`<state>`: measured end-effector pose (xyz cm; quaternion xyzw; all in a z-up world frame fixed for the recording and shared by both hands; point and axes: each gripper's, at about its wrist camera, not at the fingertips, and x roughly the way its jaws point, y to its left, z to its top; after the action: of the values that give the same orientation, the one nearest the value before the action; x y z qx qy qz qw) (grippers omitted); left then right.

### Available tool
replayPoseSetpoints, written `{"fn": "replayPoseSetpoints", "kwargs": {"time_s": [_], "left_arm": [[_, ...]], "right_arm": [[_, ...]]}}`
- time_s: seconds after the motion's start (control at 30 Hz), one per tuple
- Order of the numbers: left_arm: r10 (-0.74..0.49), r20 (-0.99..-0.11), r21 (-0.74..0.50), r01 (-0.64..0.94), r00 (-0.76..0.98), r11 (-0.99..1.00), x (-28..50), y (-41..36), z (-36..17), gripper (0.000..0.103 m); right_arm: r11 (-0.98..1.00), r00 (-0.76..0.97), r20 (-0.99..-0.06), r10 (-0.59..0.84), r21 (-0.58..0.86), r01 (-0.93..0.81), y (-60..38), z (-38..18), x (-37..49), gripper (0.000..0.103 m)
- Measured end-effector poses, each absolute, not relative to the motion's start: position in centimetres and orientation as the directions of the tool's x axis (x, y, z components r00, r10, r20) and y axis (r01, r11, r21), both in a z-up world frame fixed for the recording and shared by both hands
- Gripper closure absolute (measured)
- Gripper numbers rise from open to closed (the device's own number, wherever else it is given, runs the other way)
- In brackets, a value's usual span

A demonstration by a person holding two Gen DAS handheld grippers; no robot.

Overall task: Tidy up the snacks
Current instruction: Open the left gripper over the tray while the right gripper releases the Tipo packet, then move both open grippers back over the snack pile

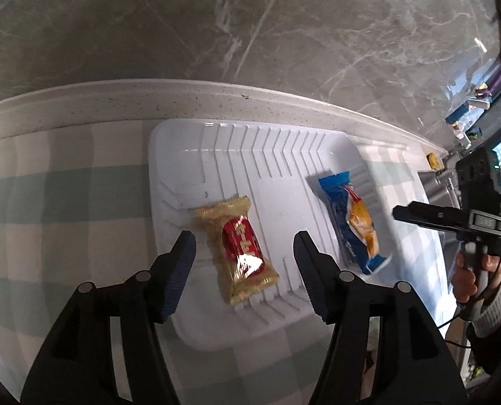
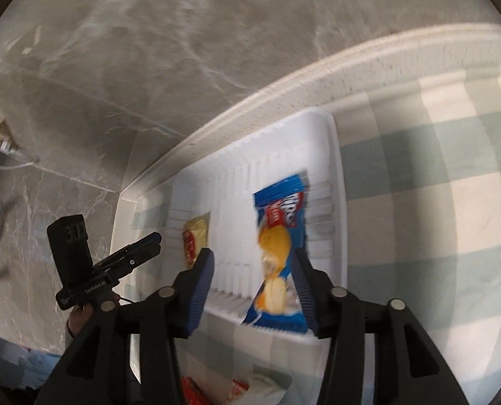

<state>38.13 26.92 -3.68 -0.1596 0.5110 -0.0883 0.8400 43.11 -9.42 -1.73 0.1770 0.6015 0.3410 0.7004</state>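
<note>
Both snacks lie in the white tray (image 1: 169, 141): left gripper (image 1: 243, 246) spread over the gold-and-red packet (image 1: 240, 253), right gripper (image 2: 252, 263) spread around the blue packet (image 2: 280, 236); next, withdrawing for more snacks

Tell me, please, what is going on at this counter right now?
A person holding a two-finger gripper in each hand is sorting snacks into a white ribbed plastic tray on a checked green-and-white cloth. The left gripper stands open over a gold-and-red wrapped snack lying in the tray. The right gripper is open too, around a blue-wrapped snack with an orange picture in the same tray. Neither snack is gripped.
</note>
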Motion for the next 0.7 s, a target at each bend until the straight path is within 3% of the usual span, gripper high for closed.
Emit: {"fn": "replayPoseSetpoints", "kwargs": {"time_s": [0.33, 0.7], "left_arm": [[-0.309, -0.827, -0.326, 0.047, 0.469, 0.944, 30.3, 23.4, 0.1, 0.044], [-0.354, -0.849, -0.354, 0.075, 0.392, 0.932, 20.0, 18.6, -0.8, 0.043]], "right_arm": [[0.697, 0.125, -0.712, 0.690, 0.609, -0.378, -12.8, 3.6, 35.6, 0.039], [0.749, 0.163, -0.750, 0.642, 0.566, -0.345, -18.3, 2.6, 26.6, 0.038]]}}
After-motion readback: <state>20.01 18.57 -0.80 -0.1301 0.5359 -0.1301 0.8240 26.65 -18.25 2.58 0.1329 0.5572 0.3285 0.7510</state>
